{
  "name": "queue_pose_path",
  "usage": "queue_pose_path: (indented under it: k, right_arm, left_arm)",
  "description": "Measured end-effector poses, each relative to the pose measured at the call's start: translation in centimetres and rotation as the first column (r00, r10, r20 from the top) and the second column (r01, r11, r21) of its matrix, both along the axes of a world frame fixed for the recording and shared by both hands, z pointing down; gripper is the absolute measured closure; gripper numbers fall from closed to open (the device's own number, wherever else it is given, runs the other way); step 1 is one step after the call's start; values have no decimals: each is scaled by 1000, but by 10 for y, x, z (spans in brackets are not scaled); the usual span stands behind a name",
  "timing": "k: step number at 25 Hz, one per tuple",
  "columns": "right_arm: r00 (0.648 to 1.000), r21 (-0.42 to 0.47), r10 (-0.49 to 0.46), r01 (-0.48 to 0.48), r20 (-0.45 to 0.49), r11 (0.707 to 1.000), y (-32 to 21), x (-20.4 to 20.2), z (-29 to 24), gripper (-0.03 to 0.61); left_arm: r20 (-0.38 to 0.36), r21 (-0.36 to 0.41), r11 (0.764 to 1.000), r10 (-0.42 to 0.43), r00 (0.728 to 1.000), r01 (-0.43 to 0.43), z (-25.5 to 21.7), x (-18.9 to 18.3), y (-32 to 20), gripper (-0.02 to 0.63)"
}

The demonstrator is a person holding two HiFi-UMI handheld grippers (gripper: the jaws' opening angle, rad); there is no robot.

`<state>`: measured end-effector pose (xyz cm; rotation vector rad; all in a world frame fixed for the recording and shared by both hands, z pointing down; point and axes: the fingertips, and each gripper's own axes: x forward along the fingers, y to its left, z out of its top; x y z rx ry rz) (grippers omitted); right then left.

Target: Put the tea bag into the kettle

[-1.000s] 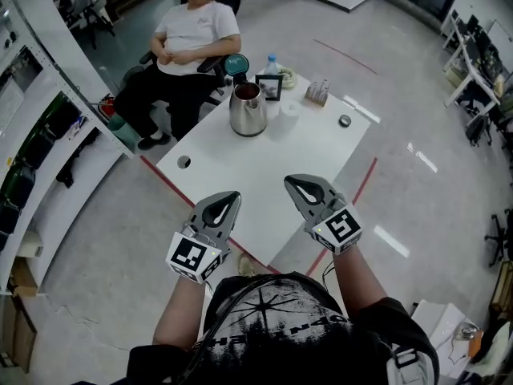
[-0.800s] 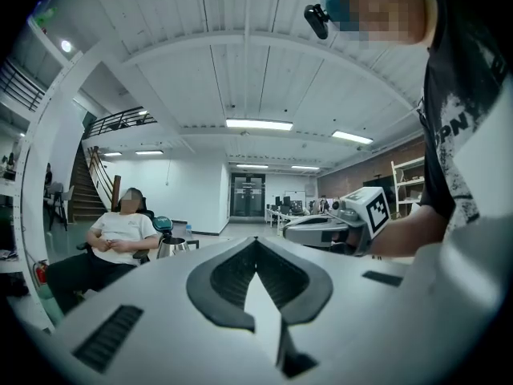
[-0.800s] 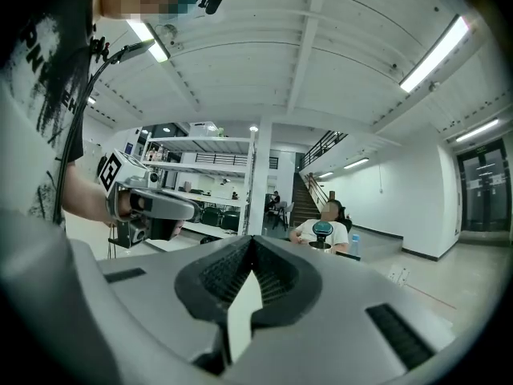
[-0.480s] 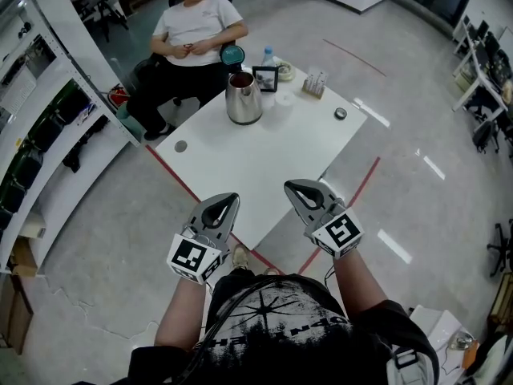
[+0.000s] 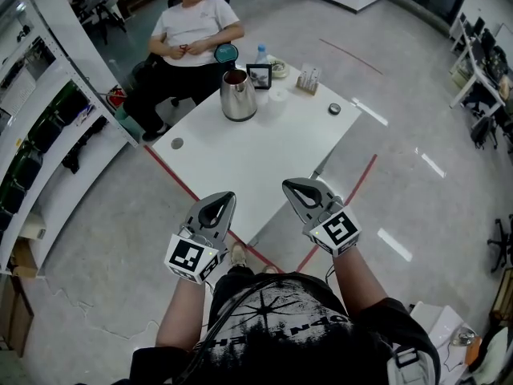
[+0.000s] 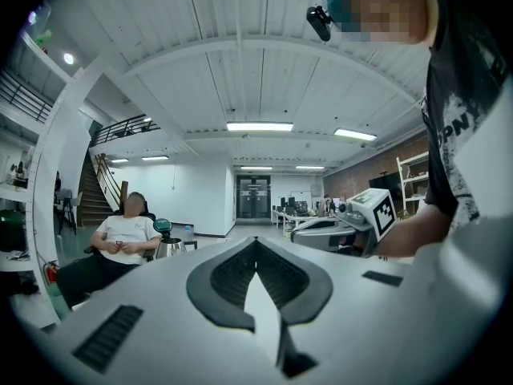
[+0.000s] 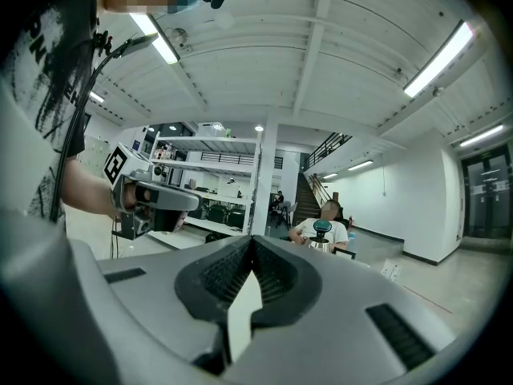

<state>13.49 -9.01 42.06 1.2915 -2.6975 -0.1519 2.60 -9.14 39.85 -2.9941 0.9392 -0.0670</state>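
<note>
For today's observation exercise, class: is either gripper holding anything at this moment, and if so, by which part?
Nothing is held: the grey left gripper and the grey right gripper both have their jaws together and empty.

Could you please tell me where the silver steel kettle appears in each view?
Head view: the silver steel kettle stands upper centre, on the white table's far end.
Left gripper view: kettle left of centre, small.
Right gripper view: kettle right of centre.
Shared landmark: the seated person in a white shirt near it.
</note>
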Motion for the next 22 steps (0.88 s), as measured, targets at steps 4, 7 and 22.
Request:
queue_pose_path:
  k: [4,7,22]
  right_arm:
    - [1000,-1,5,-5,-7,1000,3,1,0,568]
    - [1000,4,1,-1,-10,1000,5,0,0,568]
    - [1000,4,10,-10,-18,1000,3,0,0,568]
  left_arm:
    - [2,2,1000,2,1000,-2,0,0,3,606]
    - [2,3,1000,4,1000,-4,0,1,3,606]
    - [10,0,1000,17,1000,-17,2,3,1,606]
